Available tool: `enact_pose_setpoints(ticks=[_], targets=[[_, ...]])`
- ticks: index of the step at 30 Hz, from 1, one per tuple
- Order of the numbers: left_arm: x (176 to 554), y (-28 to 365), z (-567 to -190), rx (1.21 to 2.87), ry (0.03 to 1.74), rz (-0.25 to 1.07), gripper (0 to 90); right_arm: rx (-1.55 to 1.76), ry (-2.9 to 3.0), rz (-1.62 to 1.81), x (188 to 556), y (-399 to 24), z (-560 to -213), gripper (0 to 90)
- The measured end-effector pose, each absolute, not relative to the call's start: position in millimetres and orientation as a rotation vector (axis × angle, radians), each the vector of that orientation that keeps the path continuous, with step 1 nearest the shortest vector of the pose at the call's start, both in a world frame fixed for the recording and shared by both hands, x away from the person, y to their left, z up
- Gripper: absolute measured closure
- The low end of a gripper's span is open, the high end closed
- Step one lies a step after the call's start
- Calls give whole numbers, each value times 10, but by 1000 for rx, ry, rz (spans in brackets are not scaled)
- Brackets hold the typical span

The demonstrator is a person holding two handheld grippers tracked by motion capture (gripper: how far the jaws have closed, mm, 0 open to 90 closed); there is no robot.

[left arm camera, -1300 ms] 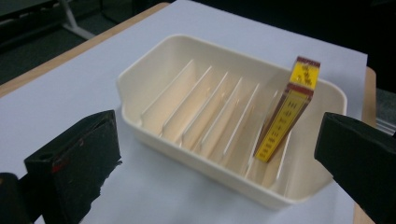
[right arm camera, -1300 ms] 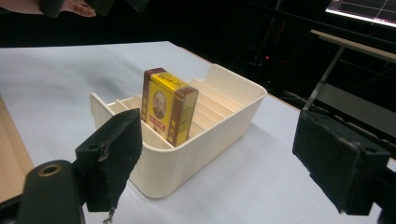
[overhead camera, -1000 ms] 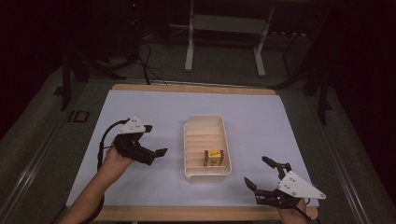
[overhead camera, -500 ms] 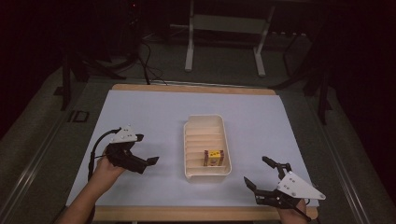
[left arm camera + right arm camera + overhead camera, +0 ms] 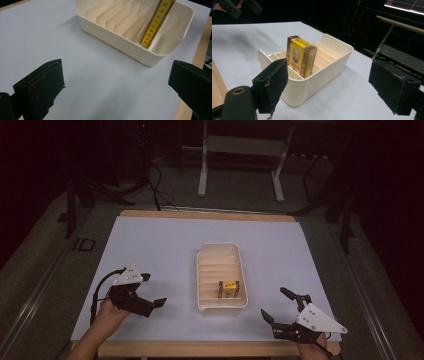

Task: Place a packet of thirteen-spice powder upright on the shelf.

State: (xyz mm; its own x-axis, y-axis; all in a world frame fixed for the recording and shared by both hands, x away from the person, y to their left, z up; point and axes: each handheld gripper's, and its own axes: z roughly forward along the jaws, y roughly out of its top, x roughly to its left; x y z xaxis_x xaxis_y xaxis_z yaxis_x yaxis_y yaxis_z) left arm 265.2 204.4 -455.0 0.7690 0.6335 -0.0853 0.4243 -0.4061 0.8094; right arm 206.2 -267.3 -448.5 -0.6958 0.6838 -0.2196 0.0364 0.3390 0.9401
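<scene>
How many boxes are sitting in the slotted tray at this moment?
1. A yellow and brown box stands upright in a slot at the near, right end of the cream tray, as the high view shows. The tray's other slots look empty.

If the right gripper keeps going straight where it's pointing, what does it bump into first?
Probably the near end wall of the cream tray. The right gripper points straight at it, jaws open, bare table between. The yellow box stands just behind that wall; depth is hard to judge.

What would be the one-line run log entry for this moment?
left gripper: open, empty, left of tray | right gripper: open, empty, right of tray | yellow box: upright in slotted tray | contact: none
</scene>
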Motion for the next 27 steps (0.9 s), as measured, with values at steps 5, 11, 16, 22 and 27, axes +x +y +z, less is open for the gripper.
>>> enact_pose_setpoints(ticks=[5,11,16,22,27], targets=[[2630,2041,-4636,2063,798,277,5,635,1992,1385,2063,-2685,-4488,159],[2591,2023,-4739,2085,795,270,5,640,1988,1382,2064,-2695,-4497,159],[2613,2016,-4759,2082,786,264,5,642,1987,1377,2070,-2700,-4506,159],[2617,2009,-4804,2096,790,271,5,640,1995,1373,2069,-2693,-4519,159],[2600,1994,-4817,2095,790,270,5,638,1997,1375,2070,-2694,-4527,159]])
